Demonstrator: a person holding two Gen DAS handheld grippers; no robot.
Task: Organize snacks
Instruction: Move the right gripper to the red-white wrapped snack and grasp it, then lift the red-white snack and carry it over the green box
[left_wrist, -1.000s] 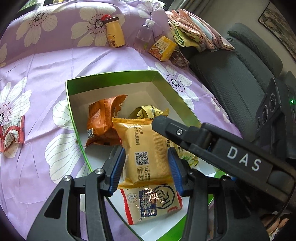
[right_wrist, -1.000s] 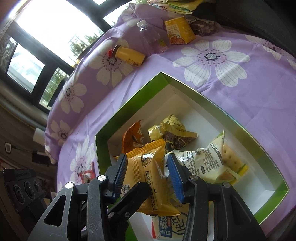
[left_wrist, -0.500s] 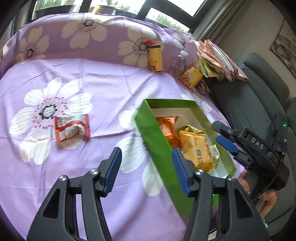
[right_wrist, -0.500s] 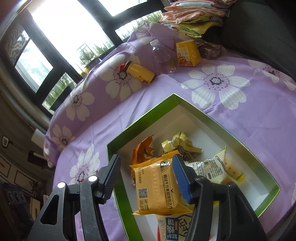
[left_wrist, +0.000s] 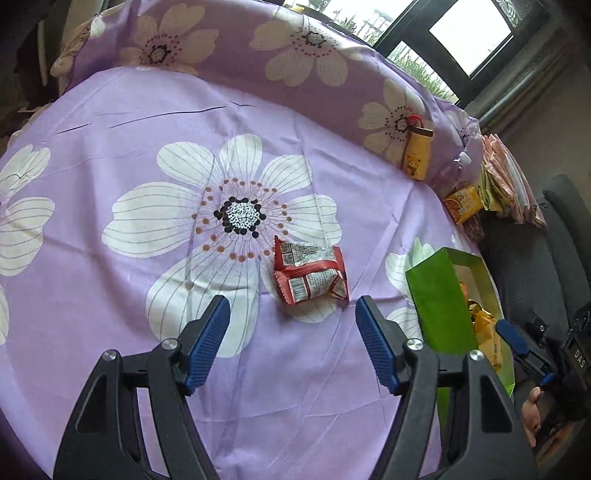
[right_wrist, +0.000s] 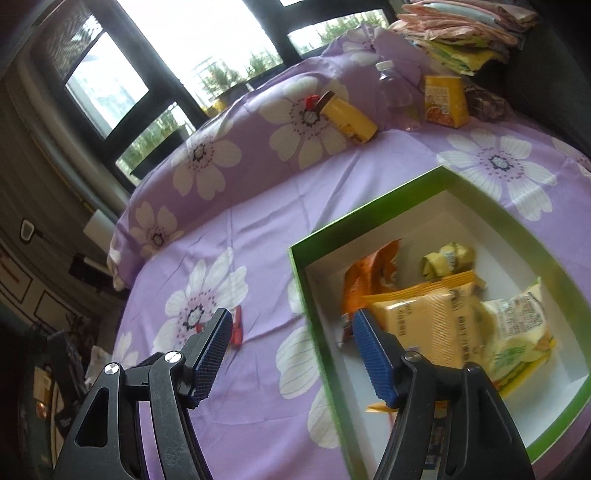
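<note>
A red snack packet lies on the purple flowered cloth, just ahead of my left gripper. Its jaws are opening and nothing is between them. The green box holds a yellow packet, an orange packet, a gold packet and a pale packet. My right gripper hovers over the box's left wall, jaws opening and empty. In the left wrist view the green box stands at the right, with the right gripper's blue fingertip beside it.
A yellow bottle, a clear bottle and an orange carton lie at the cloth's far edge. Folded cloths are stacked behind them. A dark sofa runs along the right. A person's hand holds the right gripper.
The right gripper let go of the yellow packet, which now lies in the box, and drew back to the left. The left gripper swung left from the box to the red packet, jaws widening.
</note>
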